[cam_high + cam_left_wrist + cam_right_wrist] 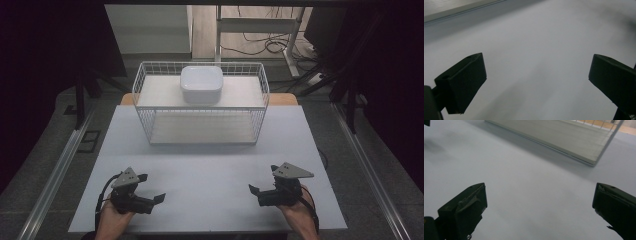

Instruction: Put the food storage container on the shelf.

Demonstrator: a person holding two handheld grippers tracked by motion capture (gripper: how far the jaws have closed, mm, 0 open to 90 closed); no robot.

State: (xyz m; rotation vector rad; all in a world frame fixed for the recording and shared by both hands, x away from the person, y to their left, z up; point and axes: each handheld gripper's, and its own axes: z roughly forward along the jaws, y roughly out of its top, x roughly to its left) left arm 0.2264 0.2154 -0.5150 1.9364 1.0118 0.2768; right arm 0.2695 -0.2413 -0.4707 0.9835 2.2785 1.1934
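Pale grey desk (210, 165), bare over its near half, seen from above with dark floor and cabling beyond its far edge. At the near edge, two hand-held tools rest low over the surface, well apart. The left gripper (152, 189), at near left, points inward to the right; its jaws stand spread wide, with bare desk between them in the left gripper view. The right gripper (261, 190), at near right, points inward to the left; its jaws are likewise spread and pinch nothing, and its own view looks past them to the near edge of the lower board (564, 137).

Farther off, at the middle of the desk, stands a white wire basket rack (200, 102) with two board levels. On the upper board, toward the far side and near its centre, sits the white lidded box (201, 84), upright, well apart from both grippers.

Likely hazards, judged from this layout:
- The wire rim rises around the upper level, so a low, forward reach would probably strike the wires before the jaws meet the box; the rack looks light and could slide or tip toward the far edge.
- The box is broad, smooth and round-cornered; one pair of jaws may not span it, and a shallow pinch at a corner could slip.
- Uneven lifting by the two grippers could tilt the box against the rim or loosen its lid.
- Trailing cables could snag on the desk's near edge.
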